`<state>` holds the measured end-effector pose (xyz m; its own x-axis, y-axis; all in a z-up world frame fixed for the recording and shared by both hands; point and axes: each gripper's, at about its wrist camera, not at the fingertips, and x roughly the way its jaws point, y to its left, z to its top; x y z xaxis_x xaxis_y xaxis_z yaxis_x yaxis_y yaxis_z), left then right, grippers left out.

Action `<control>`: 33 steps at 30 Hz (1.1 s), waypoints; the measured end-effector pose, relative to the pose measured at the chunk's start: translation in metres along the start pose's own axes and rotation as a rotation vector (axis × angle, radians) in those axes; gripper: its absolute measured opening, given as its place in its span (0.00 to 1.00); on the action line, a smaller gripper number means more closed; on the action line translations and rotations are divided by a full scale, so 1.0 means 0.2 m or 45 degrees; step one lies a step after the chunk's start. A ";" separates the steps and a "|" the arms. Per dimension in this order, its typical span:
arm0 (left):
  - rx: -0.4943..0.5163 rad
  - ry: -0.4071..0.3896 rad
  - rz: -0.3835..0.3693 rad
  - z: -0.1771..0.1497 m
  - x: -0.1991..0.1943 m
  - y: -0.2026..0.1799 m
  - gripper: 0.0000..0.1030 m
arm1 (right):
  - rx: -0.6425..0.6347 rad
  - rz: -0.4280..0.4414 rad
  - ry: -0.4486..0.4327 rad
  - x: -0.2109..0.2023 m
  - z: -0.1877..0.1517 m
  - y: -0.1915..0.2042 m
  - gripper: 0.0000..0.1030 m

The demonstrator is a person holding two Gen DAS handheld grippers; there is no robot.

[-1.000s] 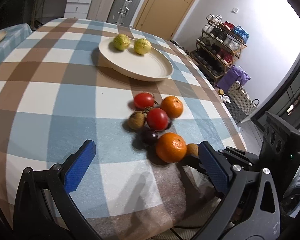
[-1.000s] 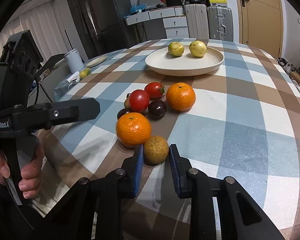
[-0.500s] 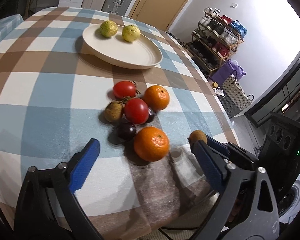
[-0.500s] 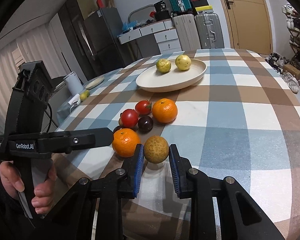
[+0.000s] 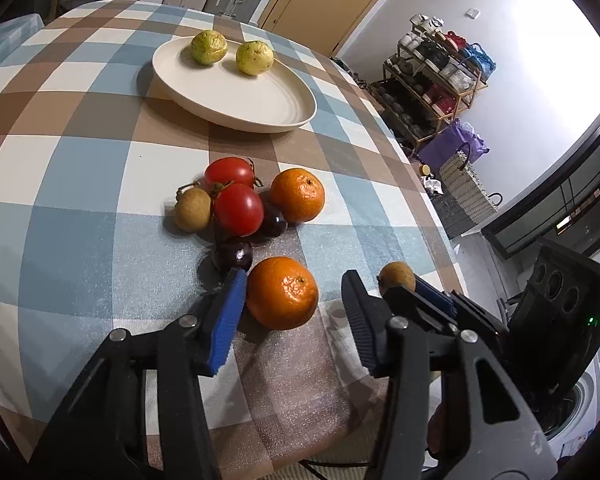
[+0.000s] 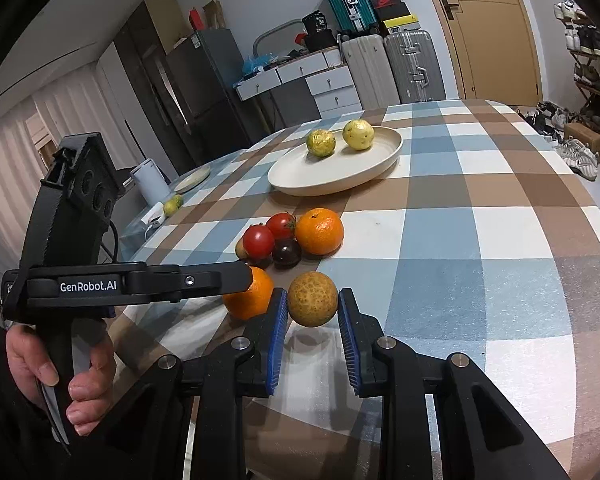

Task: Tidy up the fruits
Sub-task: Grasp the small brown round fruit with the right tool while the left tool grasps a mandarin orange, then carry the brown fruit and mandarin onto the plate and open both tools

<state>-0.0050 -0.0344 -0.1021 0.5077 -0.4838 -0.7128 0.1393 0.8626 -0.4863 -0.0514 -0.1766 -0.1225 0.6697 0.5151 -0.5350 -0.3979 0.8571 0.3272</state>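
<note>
On the checked tablecloth the near orange (image 5: 282, 292) lies between the blue pads of my left gripper (image 5: 292, 316). Its jaws are closing. The left pad sits at the orange's side and a gap shows at the right pad. My right gripper (image 6: 313, 300) is shut on a small rough tan fruit (image 6: 312, 294), held just above the cloth; the left wrist view shows that fruit (image 5: 398, 276) too. Beyond them sit two tomatoes (image 5: 238, 209), a second orange (image 5: 297, 195), dark plums (image 5: 233, 254) and another tan fruit (image 5: 192, 213). The cream plate (image 5: 284, 112) holds two yellow-green fruits (image 5: 208, 47).
The table's rounded edge (image 5: 440, 216) drops off to the right, with a woven basket (image 5: 466, 188) and a shoe rack (image 5: 440, 72) on the floor beyond. A side table (image 6: 188, 184) with a white cup and a small plate stands left. A hand (image 6: 80, 380) grips the left handle.
My left gripper's jaws have narrowed from wide apart to close around the near orange, and it moved forward. My right gripper lifted the tan fruit off the cloth and drew it away from the orange.
</note>
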 end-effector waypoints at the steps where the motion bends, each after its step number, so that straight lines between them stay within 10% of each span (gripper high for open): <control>1: 0.003 0.000 0.009 0.00 0.00 0.00 0.41 | 0.004 -0.001 -0.002 0.00 0.00 0.00 0.25; 33: 0.272 -0.078 0.204 -0.09 -0.02 -0.17 0.26 | 0.038 -0.014 -0.027 -0.02 -0.01 -0.04 0.26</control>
<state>-0.0278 -0.0639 -0.0925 0.5873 -0.3347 -0.7369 0.2263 0.9421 -0.2475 -0.0522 -0.1854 -0.1250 0.6869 0.5055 -0.5221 -0.3722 0.8618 0.3447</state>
